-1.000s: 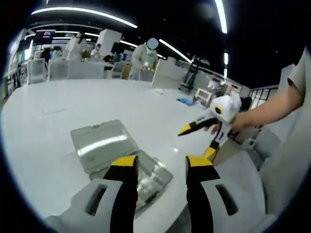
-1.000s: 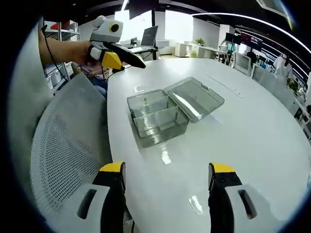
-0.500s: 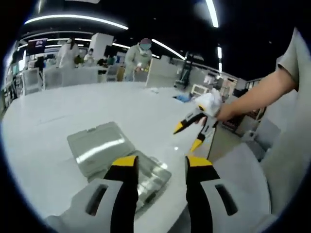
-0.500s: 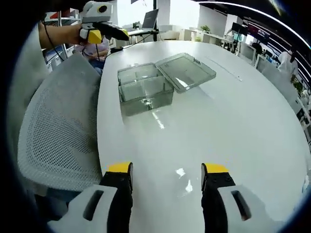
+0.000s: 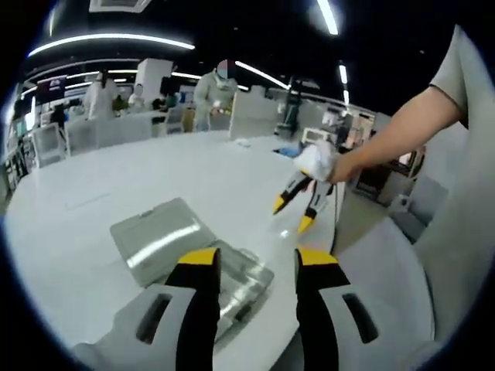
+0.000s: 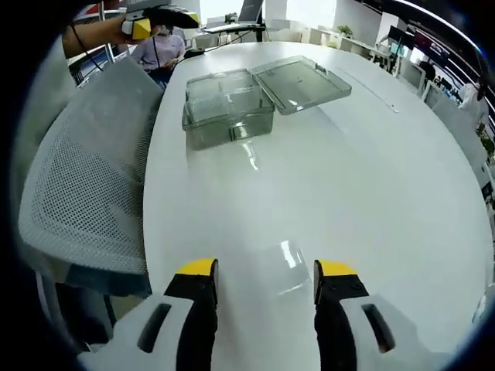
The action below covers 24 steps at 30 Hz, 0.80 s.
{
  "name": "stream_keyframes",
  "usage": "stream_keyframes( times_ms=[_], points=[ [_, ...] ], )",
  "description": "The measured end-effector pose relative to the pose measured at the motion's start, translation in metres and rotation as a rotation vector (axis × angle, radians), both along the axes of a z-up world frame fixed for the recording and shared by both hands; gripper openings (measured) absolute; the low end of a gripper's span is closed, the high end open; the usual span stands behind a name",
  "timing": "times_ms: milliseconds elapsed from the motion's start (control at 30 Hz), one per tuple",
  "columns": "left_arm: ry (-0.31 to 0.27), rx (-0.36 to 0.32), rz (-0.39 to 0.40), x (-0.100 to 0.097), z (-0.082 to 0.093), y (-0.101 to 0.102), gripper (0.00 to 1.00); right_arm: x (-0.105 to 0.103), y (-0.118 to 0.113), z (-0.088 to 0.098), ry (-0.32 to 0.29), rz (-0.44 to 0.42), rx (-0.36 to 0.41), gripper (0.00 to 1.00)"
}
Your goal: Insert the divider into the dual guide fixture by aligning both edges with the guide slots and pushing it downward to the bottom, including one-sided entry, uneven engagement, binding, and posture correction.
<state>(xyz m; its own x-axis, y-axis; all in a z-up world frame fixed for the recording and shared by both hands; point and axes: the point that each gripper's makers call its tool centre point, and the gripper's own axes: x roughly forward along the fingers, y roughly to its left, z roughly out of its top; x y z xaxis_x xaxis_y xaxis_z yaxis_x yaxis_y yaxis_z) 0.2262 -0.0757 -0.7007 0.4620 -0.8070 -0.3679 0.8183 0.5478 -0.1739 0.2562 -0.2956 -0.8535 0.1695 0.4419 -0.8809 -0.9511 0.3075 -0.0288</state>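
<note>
- Table (image 6: 371, 178) first: white, glossy and round-edged, it carries everything, and my left gripper (image 5: 255, 267) and right gripper (image 6: 264, 274) both hang over it with nothing between their jaws. On so slick a top, I judge a sideways shove could skate the fixture instead of seating a divider.
- Chair (image 6: 85, 185) next: its grey mesh back stands just beside the table edge. A low swing of my arm towards the box could catch it.
- Lid (image 6: 302, 75) of the clear plastic box (image 6: 228, 104): it lies open and flat on the table beyond the tray. If I press down near the hinge side, I expect the tray may tip or lift.
- Box itself: it sits near the table edge on the chair side, well apart from my right gripper and just ahead of my left, whose jaw tips overlap it in the left gripper view. I take its inner partitions for the guide slots, though I cannot make them out clearly.
- Grippers: both stand parted and hold nothing, so the risk now is mostly a misjudged reach.
- Divider: I cannot pick out a loose one. Entering one edge first would likely bind it crooked.
</note>
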Motion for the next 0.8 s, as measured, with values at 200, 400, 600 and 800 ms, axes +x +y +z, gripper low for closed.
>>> stream_keyframes(
  times_ms=[200, 400, 600, 800],
  points=[
    [0.003, 0.008, 0.003, -0.001, -0.001, 0.001, 0.36, 0.001, 0.0, -0.005, 0.026, 0.039, -0.021, 0.4],
    [0.0, 0.012, 0.003, 0.001, -0.002, 0.001, 0.36, 0.004, 0.0, -0.009, 0.039, 0.061, -0.04, 0.4],
    [0.001, 0.025, -0.005, 0.001, -0.004, 0.001, 0.36, 0.007, -0.001, -0.012, 0.049, 0.081, -0.053, 0.38],
    [0.007, 0.034, -0.01, 0.0, -0.007, 0.001, 0.36, 0.006, -0.002, -0.015, 0.061, 0.11, -0.071, 0.36]
  ],
)
